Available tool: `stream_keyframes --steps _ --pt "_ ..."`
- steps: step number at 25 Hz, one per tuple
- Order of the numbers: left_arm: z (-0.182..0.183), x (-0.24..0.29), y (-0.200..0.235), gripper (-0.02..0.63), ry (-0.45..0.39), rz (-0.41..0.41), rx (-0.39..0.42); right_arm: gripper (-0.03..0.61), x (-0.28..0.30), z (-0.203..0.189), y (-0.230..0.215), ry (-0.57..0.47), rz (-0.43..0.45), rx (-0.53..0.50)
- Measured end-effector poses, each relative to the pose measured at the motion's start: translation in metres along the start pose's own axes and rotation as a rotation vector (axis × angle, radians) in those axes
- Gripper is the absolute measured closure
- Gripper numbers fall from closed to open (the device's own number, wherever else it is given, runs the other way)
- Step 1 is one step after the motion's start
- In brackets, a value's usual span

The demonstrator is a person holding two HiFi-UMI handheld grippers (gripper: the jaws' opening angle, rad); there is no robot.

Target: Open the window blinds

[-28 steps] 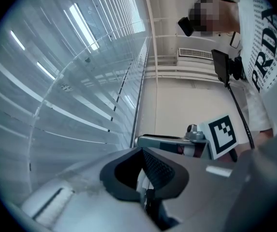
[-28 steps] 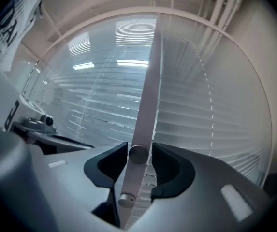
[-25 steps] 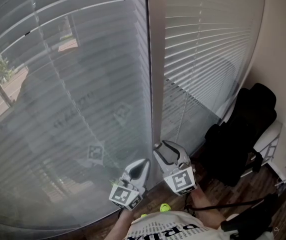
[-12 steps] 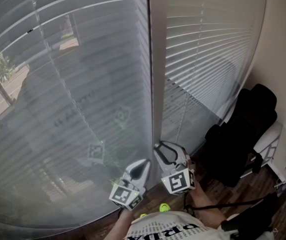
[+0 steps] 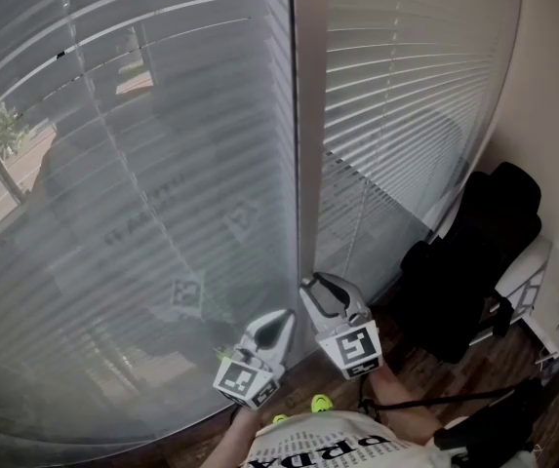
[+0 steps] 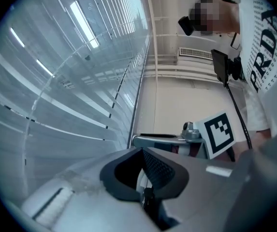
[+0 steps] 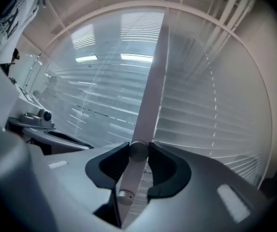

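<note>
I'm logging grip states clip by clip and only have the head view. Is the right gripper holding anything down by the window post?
Observer: Yes. The right gripper view shows the right gripper with a pale rod, probably the blind's wand, between its jaws. They have just been closing and now press on it.
Operator: And the other one?
Observer: The left gripper has its jaw tips together in its own view. A pale sliver shows behind them, too small to identify.
</note>
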State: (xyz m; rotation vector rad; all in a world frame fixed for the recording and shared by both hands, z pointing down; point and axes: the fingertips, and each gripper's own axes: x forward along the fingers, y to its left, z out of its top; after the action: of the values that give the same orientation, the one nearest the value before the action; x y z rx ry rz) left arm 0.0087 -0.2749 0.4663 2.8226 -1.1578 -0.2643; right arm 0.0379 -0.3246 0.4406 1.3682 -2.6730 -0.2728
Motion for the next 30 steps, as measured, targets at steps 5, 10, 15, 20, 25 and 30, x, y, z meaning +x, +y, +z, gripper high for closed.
stream_keyframes --steps 5,10,15,20,25,30 --pt "-0.004 0.001 -0.002 0.621 0.002 -0.023 0.013 0.446 -0.001 -0.003 -0.004 -0.021 0.002 0.148" --pt "-0.003 0.000 -0.002 0.621 0.000 -0.013 0.004 0.445 -0.001 -0.003 -0.006 -0.034 0.002 0.223" --pt "-0.004 0.003 -0.002 0.620 -0.002 -0.017 0.005 0.445 -0.001 -0.003 -0.007 -0.043 0.007 0.291" --pt "-0.003 0.003 -0.003 0.621 -0.006 -0.015 0.000 0.445 -0.001 -0.003 -0.007 -0.053 0.005 0.310" --pt "0.000 0.004 -0.002 0.621 -0.007 -0.006 -0.001 0.443 -0.001 -0.004 -0.006 -0.050 0.022 0.237" --pt "0.000 0.002 -0.001 0.621 -0.007 -0.001 0.001 0.431 -0.004 0.000 0.004 0.032 0.053 -0.141"
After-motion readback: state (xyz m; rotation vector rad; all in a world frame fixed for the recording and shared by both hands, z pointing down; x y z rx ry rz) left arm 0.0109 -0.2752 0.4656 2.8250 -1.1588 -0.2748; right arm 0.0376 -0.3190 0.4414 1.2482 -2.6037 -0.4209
